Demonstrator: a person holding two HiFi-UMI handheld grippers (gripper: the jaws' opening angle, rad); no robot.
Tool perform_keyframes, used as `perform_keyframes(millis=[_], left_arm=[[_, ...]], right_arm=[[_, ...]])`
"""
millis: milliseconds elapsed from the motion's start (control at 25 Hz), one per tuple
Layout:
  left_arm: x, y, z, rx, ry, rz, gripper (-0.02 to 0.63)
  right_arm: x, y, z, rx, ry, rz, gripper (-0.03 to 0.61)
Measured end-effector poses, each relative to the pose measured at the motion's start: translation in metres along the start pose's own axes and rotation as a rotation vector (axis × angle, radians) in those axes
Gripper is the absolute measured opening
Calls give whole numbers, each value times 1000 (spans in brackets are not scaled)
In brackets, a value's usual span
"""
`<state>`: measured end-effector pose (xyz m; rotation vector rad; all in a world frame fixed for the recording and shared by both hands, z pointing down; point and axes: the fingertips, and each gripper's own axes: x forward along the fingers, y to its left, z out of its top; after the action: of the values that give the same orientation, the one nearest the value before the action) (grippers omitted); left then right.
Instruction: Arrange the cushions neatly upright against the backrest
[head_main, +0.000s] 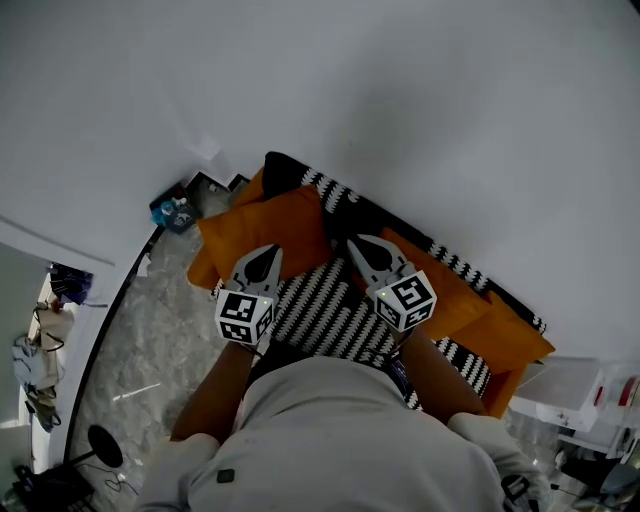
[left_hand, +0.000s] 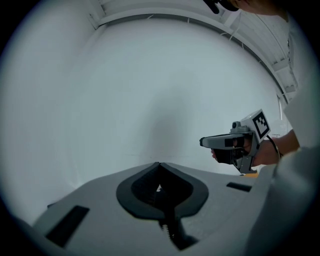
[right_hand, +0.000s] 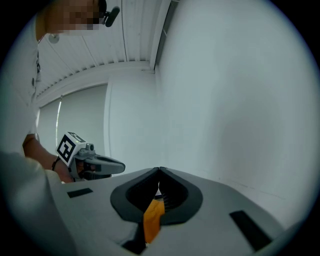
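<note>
Head view: we record both forearms extended forward, side by side, above the sofa (head_main: 318, 318). The left tool (head_main: 267, 250) and right tool (head_main: 357, 243) point toward the wall, both fully closed and gripping nothing. The orange cushions (head_main: 265, 225) lie on the sofa beneath and beside the tools.

Hand-held grippers (head_main: 268, 250) (head_main: 357, 242) — two; orange cushions (head_main: 265, 230) (head_main: 445, 290) (head_main: 515, 338) — at least three

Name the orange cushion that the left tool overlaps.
The large cushion at the sofa's left end: the left tool covers its lower edge; the cushions at the right end lie clear.
</note>
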<state>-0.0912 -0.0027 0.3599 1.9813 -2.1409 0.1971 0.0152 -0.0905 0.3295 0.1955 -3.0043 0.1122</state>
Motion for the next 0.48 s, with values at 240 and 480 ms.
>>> perform_keyframes(millis=[240,480], left_arm=[[1,54,-3,-13,17,35,9],[12,110,-13,-14,61,42,9]], right_arm=[[54,9,-1,-4,27,37,26],[111,9,-7,16,57,51,26]])
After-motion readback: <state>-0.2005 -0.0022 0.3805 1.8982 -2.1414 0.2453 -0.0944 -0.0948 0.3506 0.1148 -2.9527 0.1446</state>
